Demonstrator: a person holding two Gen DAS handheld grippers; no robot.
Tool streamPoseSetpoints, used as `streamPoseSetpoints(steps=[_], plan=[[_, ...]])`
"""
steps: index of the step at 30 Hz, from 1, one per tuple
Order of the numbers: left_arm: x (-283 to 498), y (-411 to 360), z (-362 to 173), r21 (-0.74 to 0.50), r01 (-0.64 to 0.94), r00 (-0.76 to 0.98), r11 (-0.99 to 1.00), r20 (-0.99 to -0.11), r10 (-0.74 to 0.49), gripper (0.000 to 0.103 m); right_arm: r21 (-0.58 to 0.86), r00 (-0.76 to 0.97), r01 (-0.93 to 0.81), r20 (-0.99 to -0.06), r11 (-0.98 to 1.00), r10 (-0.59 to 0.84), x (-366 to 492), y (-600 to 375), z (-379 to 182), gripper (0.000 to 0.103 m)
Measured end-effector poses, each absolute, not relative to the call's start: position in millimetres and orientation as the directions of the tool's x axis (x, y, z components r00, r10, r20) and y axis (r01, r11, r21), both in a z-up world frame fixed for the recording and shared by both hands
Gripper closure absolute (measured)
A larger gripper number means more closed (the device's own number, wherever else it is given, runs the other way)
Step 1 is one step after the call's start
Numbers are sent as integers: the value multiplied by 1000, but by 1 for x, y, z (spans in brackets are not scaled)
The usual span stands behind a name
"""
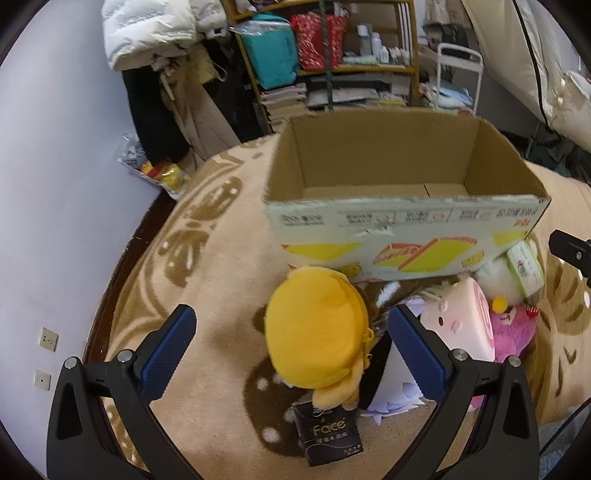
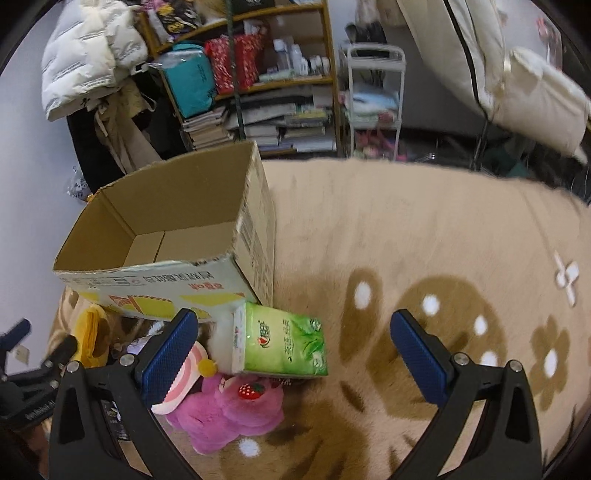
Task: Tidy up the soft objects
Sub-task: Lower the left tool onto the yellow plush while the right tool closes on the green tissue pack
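Observation:
An open, empty cardboard box [image 1: 402,218] stands on a beige patterned blanket [image 1: 207,280]; it also shows in the right wrist view [image 2: 155,206]. In front of it lies a pile: a yellow plush [image 1: 317,332], a pink-and-white doll pillow [image 1: 461,321], a pink plush [image 2: 229,410], a green tissue pack [image 2: 284,343] and a black "Face" tissue pack [image 1: 328,432]. My left gripper [image 1: 291,332] is open, hovering over the yellow plush. My right gripper [image 2: 295,336] is open above the green tissue pack and holds nothing.
A cluttered shelf [image 1: 332,55] with books and bags stands behind the box. A white jacket [image 1: 147,29] hangs at the back left. A white rack [image 2: 373,96] stands right of the shelf. A wall [image 1: 55,184] runs along the left.

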State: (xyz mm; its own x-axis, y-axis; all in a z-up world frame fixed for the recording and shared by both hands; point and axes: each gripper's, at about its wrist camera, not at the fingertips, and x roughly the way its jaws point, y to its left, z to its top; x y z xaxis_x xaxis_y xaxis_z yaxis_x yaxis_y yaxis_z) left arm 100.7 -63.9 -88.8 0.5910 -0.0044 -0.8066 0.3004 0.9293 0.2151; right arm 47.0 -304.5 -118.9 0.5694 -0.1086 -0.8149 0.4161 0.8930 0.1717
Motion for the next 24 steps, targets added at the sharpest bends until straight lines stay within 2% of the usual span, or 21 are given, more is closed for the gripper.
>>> streamPoseSetpoints(steps=[8,22,24], plan=[[110,-71,-112,213,316,539,925,-843,10,1,231,504,451,-863,862,-32,58,-319,-152,0],[124,-63,-135,166,299,468,940,-884,7,1,247,423,448,-905,859,39,85,-320,-190,0],[127,-61,-137,157,296,461,942,-888,4,1,252,414,433,-909,865,58,88,-317,-193,5]])
